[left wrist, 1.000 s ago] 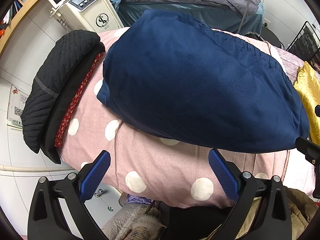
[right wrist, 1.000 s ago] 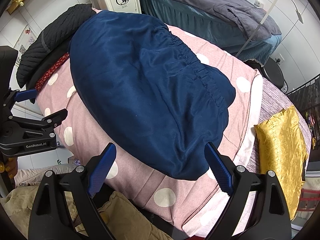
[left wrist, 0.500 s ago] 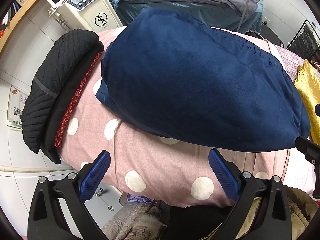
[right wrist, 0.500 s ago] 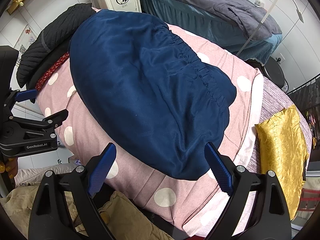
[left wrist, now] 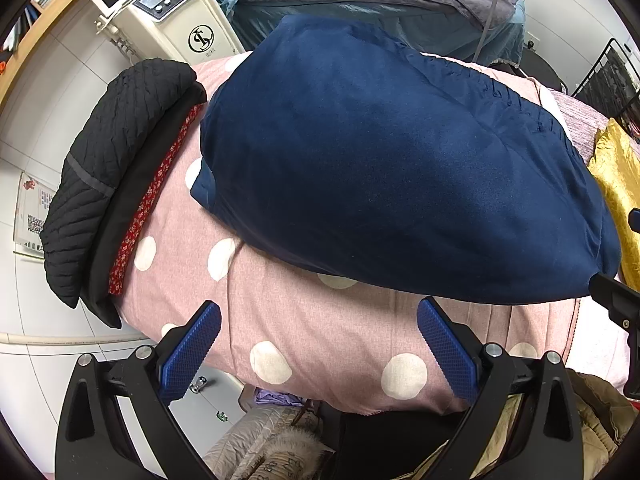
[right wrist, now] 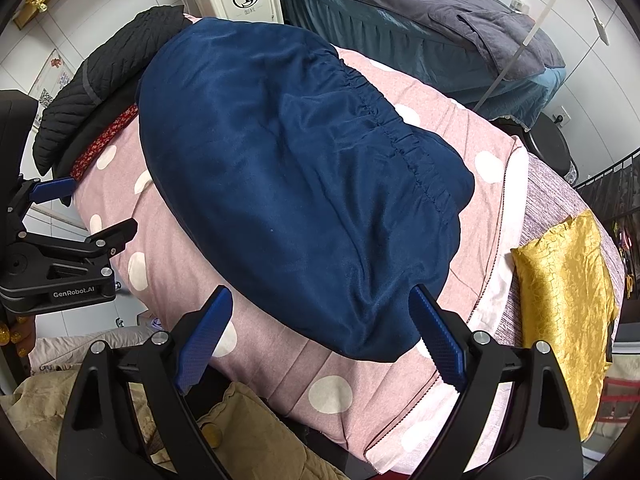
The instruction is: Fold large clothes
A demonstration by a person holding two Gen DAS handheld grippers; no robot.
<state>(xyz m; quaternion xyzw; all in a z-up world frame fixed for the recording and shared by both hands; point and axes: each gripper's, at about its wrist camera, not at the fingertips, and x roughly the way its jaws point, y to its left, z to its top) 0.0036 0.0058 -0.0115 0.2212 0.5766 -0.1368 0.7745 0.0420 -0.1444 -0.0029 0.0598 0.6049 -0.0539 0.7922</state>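
Note:
A large navy blue garment (left wrist: 392,168) lies spread flat on a pink polka-dot bedcover (left wrist: 304,332); it also shows in the right wrist view (right wrist: 296,184), with a gathered elastic waistband along its right edge. My left gripper (left wrist: 318,332) is open and empty, hovering over the near edge of the cover, short of the garment's hem. My right gripper (right wrist: 320,320) is open and empty above the garment's near end. The left gripper also appears at the left edge of the right wrist view (right wrist: 76,216).
Folded black clothes with a red patterned piece (left wrist: 116,184) are stacked at the cover's left edge. A folded gold cloth (right wrist: 564,296) lies at the right. A white machine (left wrist: 168,12) and a second bed (right wrist: 420,16) stand behind. Beige clothes (right wrist: 224,432) lie below.
Both views show almost the same scene; the left gripper has shifted very slightly, and the garment has not moved.

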